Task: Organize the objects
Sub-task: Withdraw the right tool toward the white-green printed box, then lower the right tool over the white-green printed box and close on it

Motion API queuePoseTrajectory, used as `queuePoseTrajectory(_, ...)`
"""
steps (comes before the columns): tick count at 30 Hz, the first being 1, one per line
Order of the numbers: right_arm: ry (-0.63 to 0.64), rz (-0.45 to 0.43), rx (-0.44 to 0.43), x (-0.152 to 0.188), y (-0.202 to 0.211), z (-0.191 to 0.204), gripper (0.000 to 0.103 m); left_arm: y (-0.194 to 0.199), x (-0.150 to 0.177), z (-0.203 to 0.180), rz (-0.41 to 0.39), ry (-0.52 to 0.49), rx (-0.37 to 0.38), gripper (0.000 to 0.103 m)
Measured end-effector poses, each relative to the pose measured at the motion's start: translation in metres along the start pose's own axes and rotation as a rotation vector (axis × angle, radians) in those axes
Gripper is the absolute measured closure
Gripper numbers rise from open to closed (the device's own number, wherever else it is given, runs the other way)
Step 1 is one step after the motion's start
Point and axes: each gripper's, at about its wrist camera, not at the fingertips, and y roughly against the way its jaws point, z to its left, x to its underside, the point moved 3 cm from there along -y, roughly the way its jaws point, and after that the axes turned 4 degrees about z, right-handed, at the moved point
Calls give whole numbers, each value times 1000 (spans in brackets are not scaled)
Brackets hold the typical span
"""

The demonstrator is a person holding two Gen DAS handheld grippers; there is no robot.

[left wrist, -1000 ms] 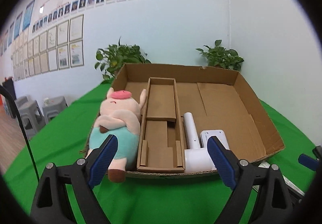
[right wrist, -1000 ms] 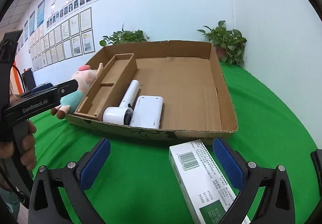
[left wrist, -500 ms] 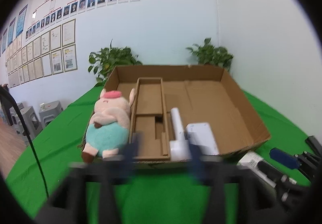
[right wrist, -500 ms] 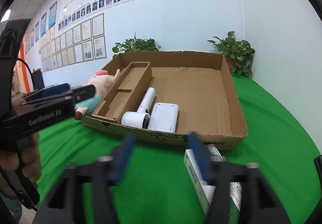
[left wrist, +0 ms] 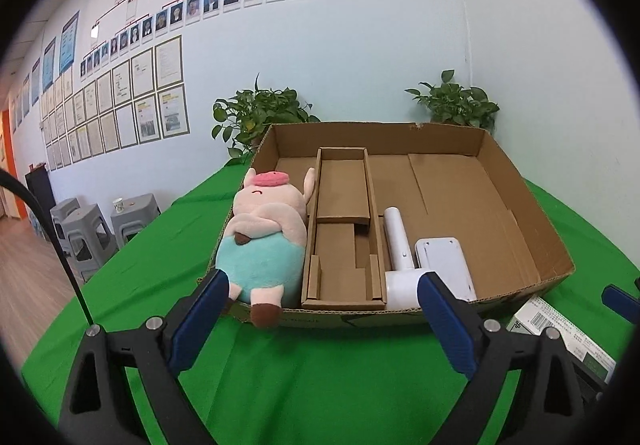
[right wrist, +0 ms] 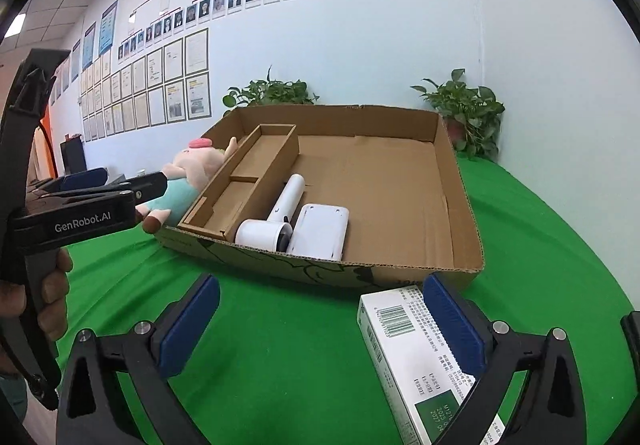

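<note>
Both tools are spread wide. The left hand-held gripper (left wrist: pixel 320 319) hovers over the green table (left wrist: pixel 320 373) just short of the cardboard box (left wrist: pixel 520 205), jaws wide apart with nothing between them. The right hand-held gripper (right wrist: pixel 320 323) is equally wide open; its right pad (right wrist: pixel 450 323) overlaps the white carton (right wrist: pixel 404 345) lying on the table outside the box's near wall, though whether it touches I cannot tell. In the box, a plush pig (left wrist: pixel 264 237) fills the left compartment, its foot poking over the front edge. A cardboard insert (left wrist: pixel 344 229) sits beside it, then a white hair dryer (left wrist: pixel 398 265) and a flat white device (left wrist: pixel 444 265), side by side. The carton's far end is cut off by the right view's edge.
</note>
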Motion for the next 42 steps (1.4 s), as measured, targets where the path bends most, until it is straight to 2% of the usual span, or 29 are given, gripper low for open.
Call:
queuePoseTrajectory(11,-5,2,-14,6,6,-2,0,1,6,-8,2,-21,15,8)
queuePoseTrajectory(18,-90,-10,-28,22,9,-7,0,2,17,-12,5,-11,29,8)
queuePoseTrajectory(23,-64,1,-10,21,12,-5,0,1,17,-17,-3,-17,45,8)
queuePoseTrajectory(28,-50,14,6,22,17,-13,0,-3,24,-17,24,-21,10,8)
queuePoseTrajectory(32,-29,95,46,36,10,-37,0,-1,33,-18,26,-46,-42,7)
queuePoseTrajectory(33,-29,127,67,42,8,-46,0,-2,35,-19,39,-48,-30,7)
queuePoseTrajectory(37,-58,228,60,60,6,-73,0,-7,42,-24,82,-40,7,7)
queuePoseTrajectory(42,-48,286,66,81,0,-72,1,-12,53,-41,131,-73,56,8)
